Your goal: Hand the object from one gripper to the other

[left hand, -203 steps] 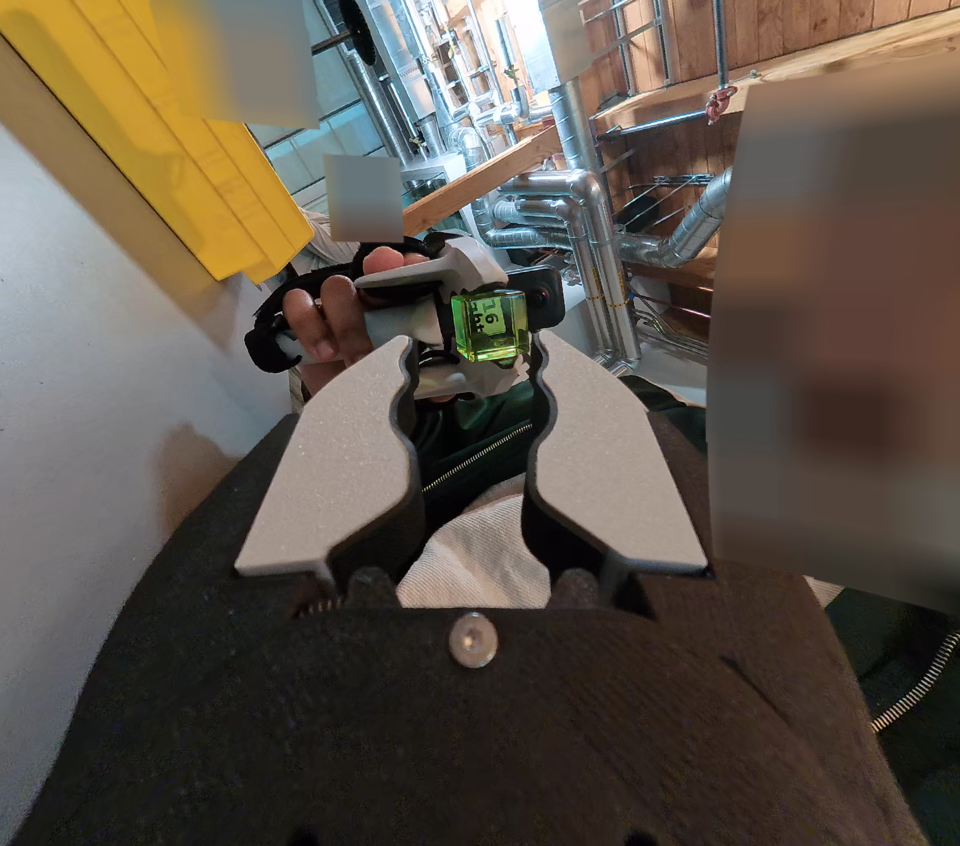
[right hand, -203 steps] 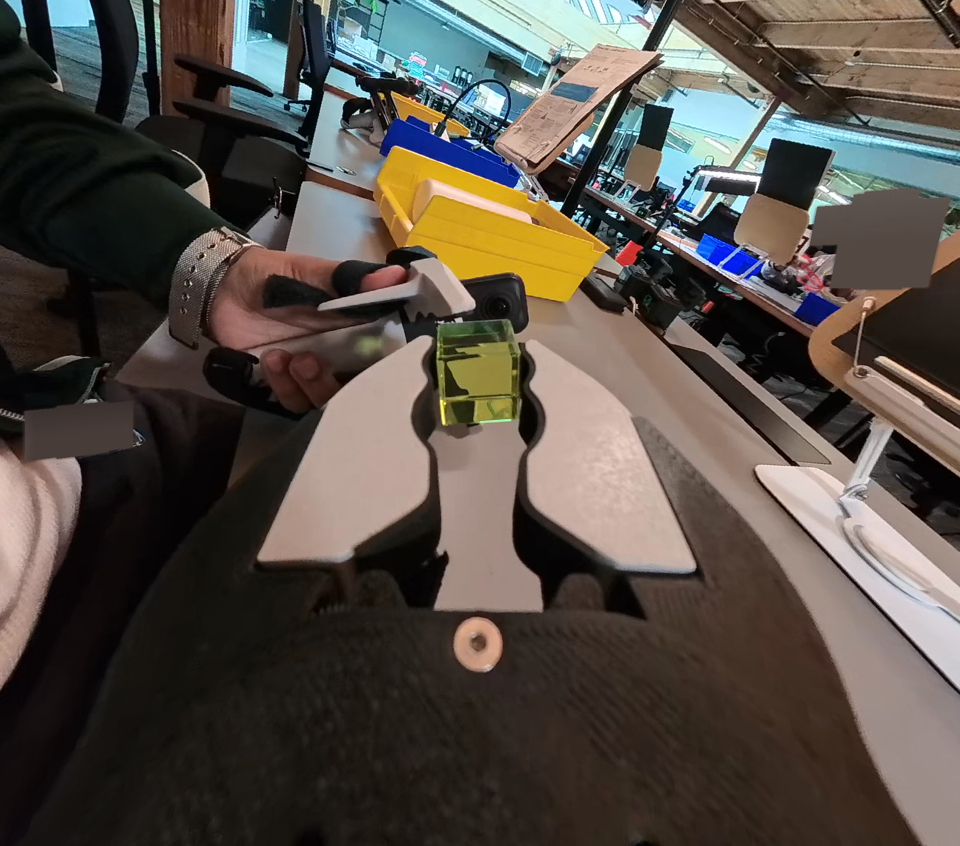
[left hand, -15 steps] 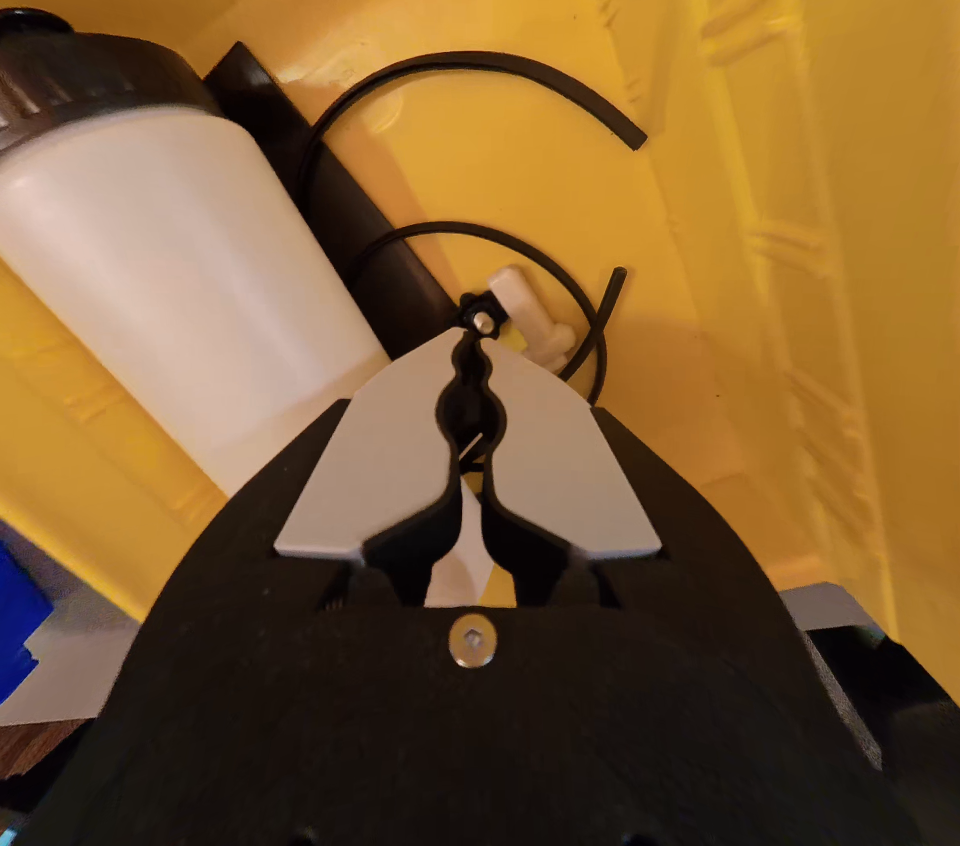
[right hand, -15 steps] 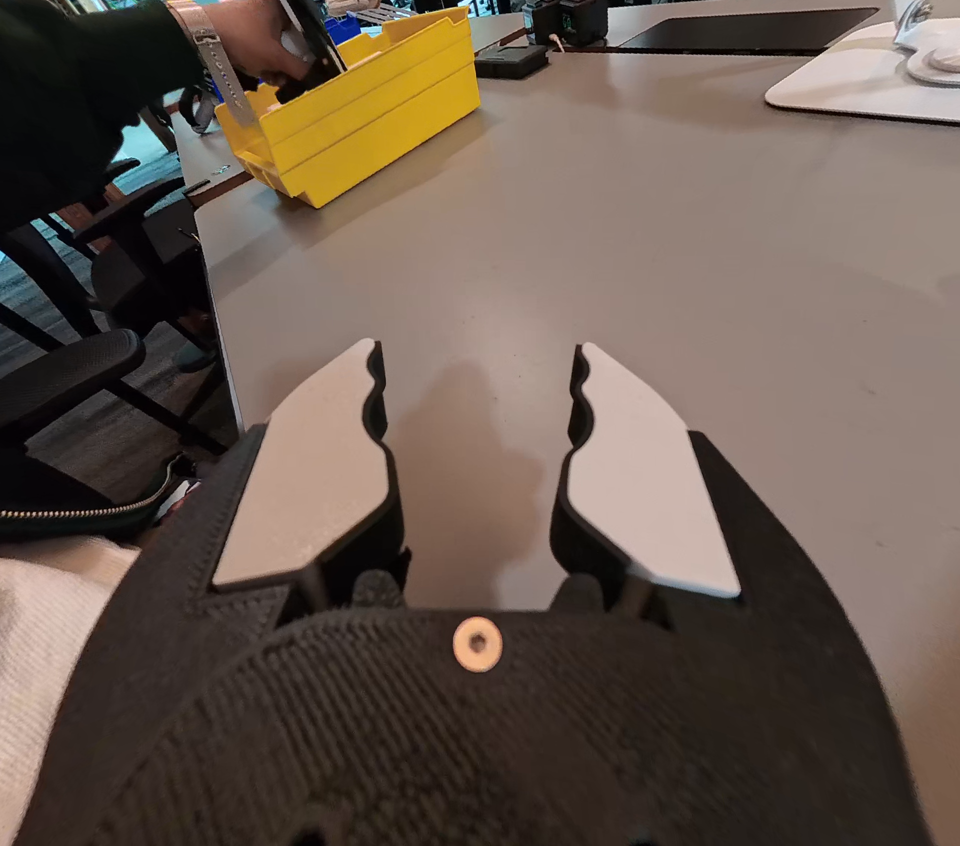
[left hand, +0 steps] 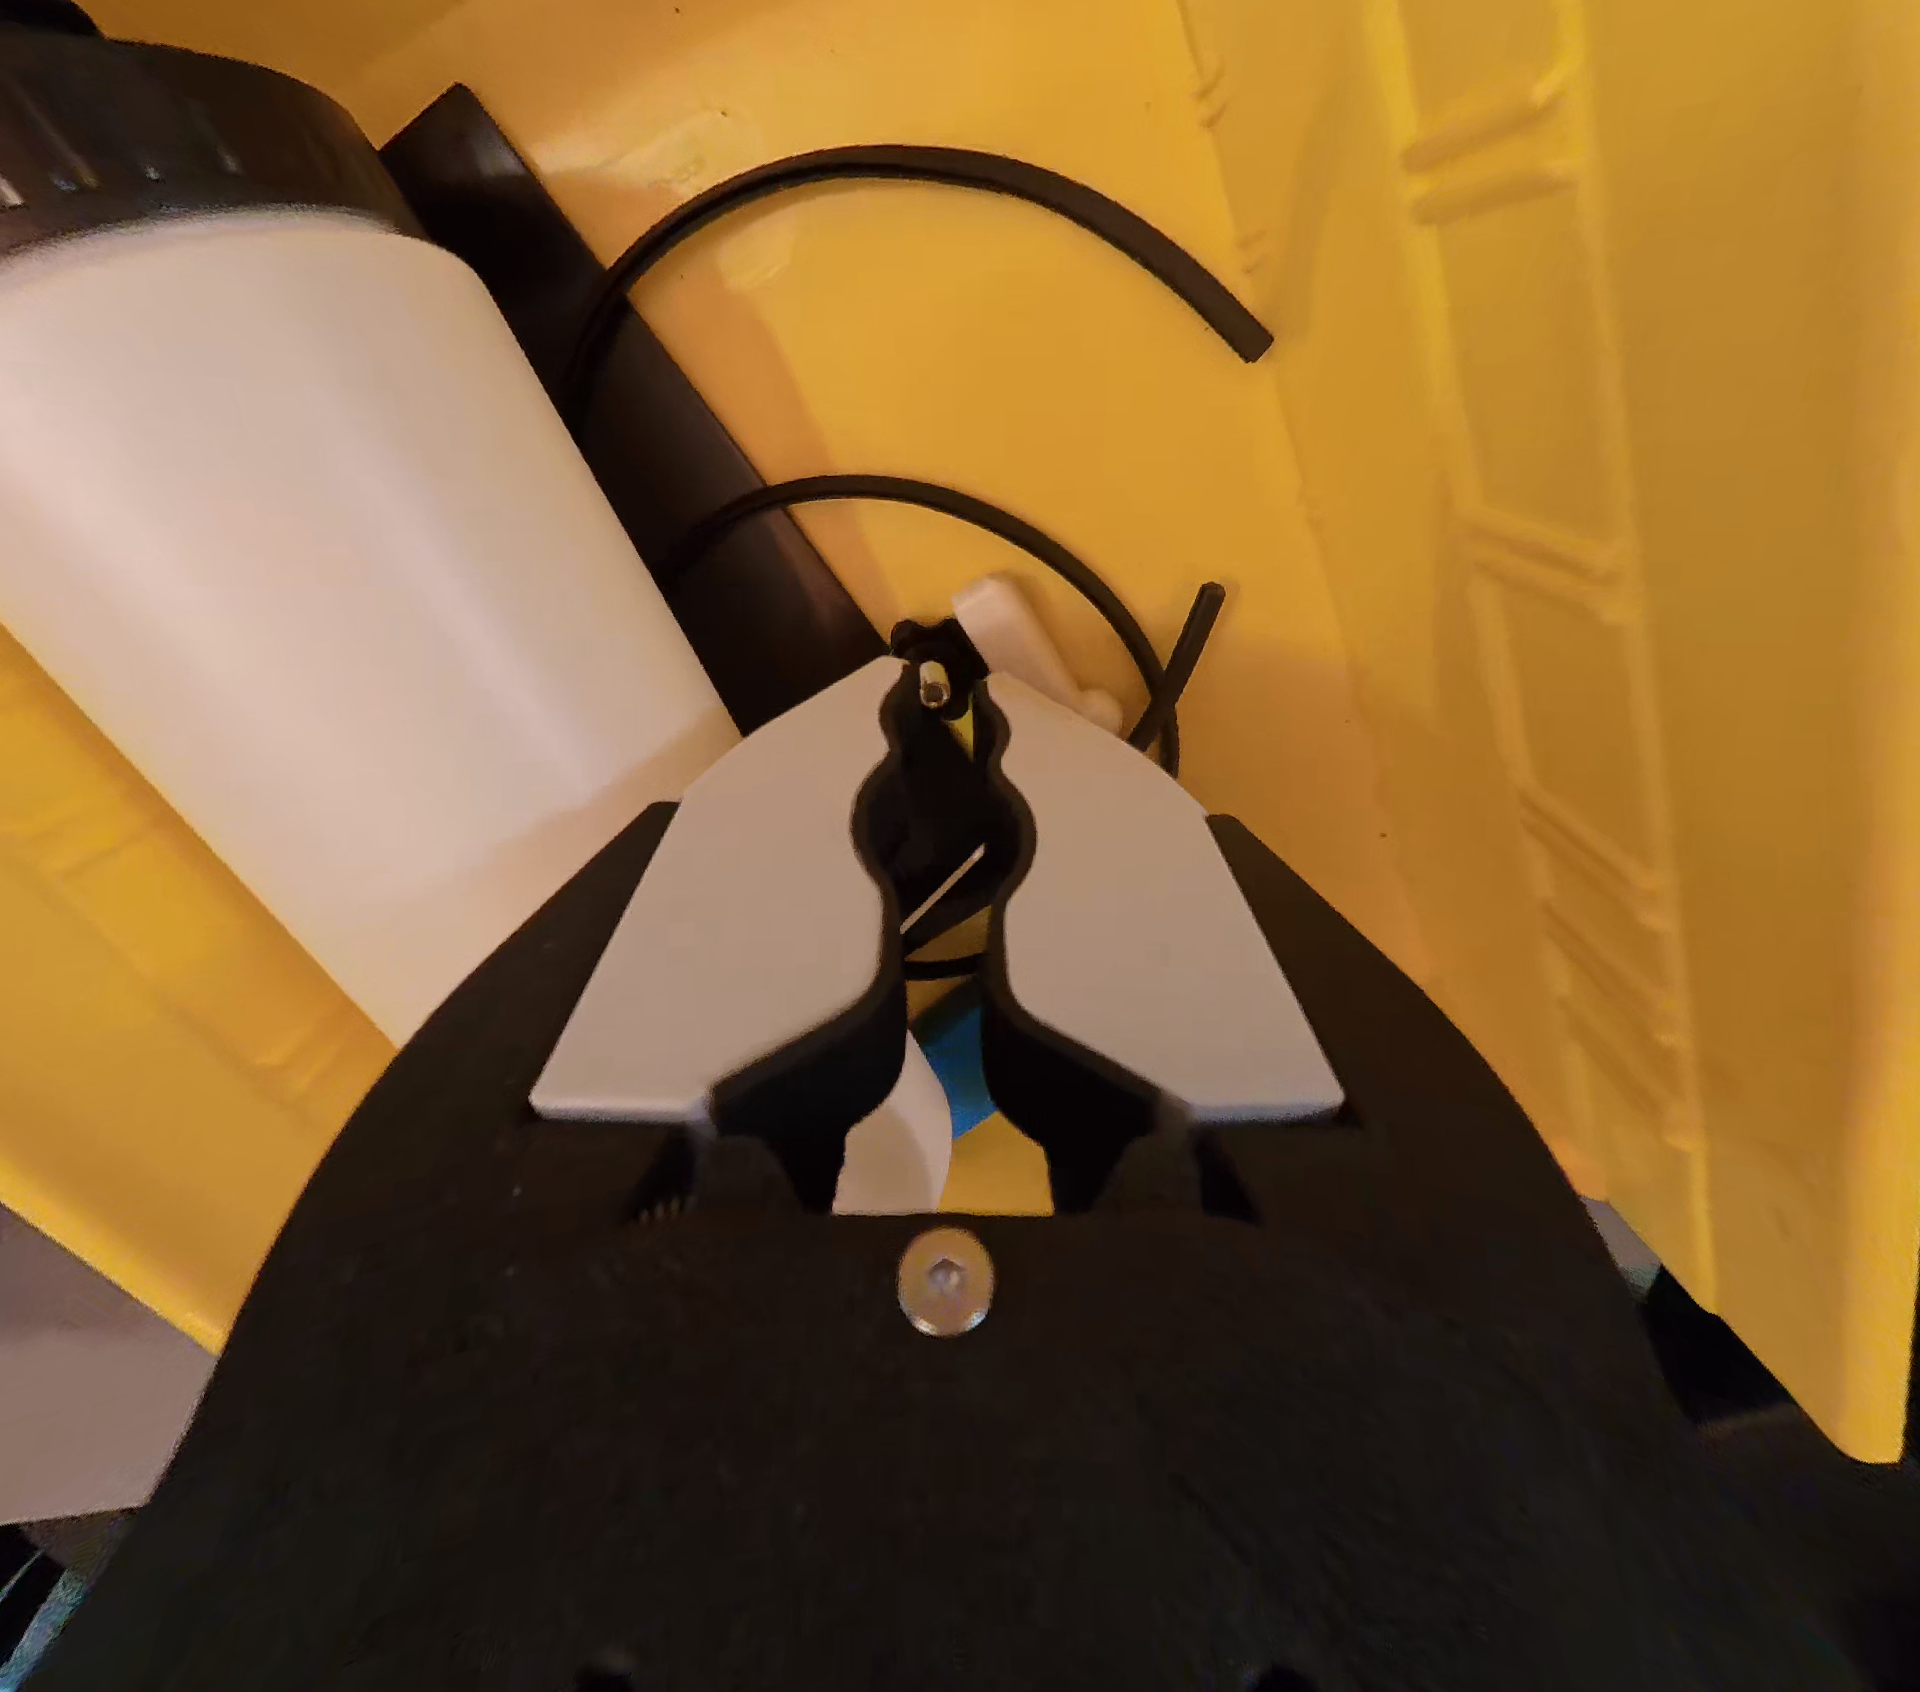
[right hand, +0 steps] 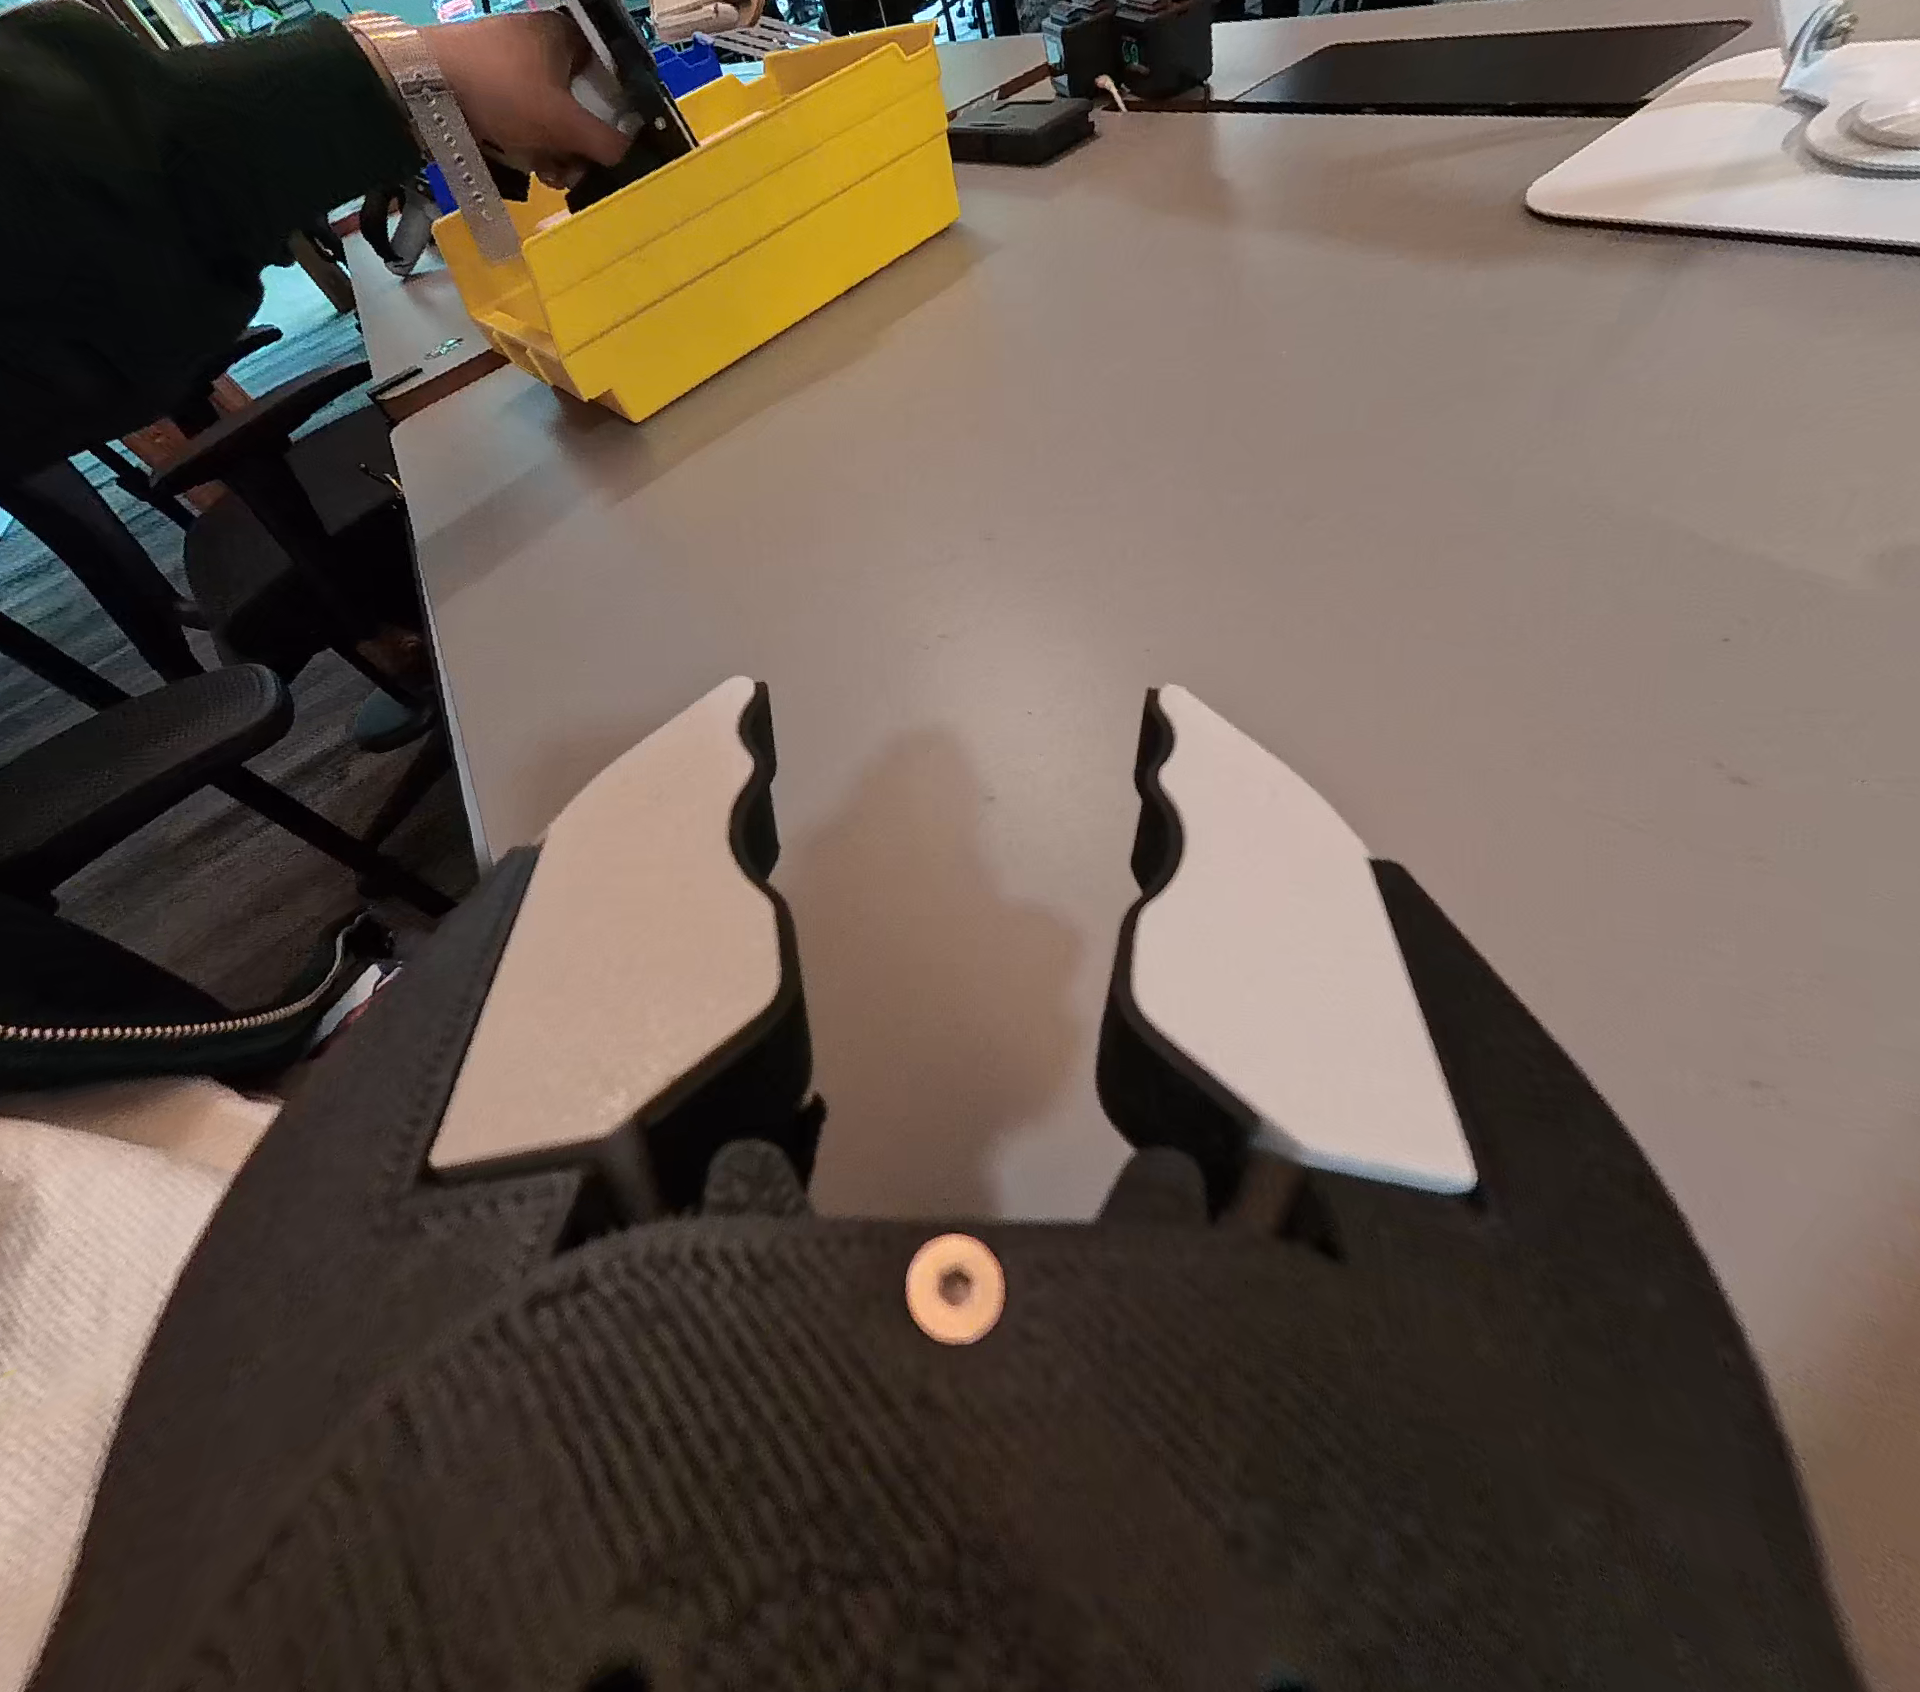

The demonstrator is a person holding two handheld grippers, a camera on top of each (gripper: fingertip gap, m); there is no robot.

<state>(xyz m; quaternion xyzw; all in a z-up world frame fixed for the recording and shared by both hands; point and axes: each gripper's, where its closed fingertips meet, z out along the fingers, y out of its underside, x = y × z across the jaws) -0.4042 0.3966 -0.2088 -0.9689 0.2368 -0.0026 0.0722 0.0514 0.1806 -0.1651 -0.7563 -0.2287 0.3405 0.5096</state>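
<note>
My left gripper is down inside the yellow bin. Its jaws are shut, and the tips pinch a small black knob with a metal screw near the bin floor. A small white plastic part lies just behind the knob. In the right wrist view the left gripper is held by a hand and dips into the yellow bin at the far left. My right gripper is open and empty, low over the grey table. No green cube shows in either view.
In the bin lie a white bottle with a black cap, a flat black bar, thin black tubing and something blue. On the table stand a white monitor base, a black mat and chargers. An office chair stands at the left. My right fingertips sit around 50 cm from my left ones. The flat black bar is about 7 cm from my left fingertips and 55 cm from my right.
Since 6.8 s ago the green cube has left the right gripper, which now hangs open over the table. The left gripper has gone into the bin. Over the last half second it shifted slightly.
</note>
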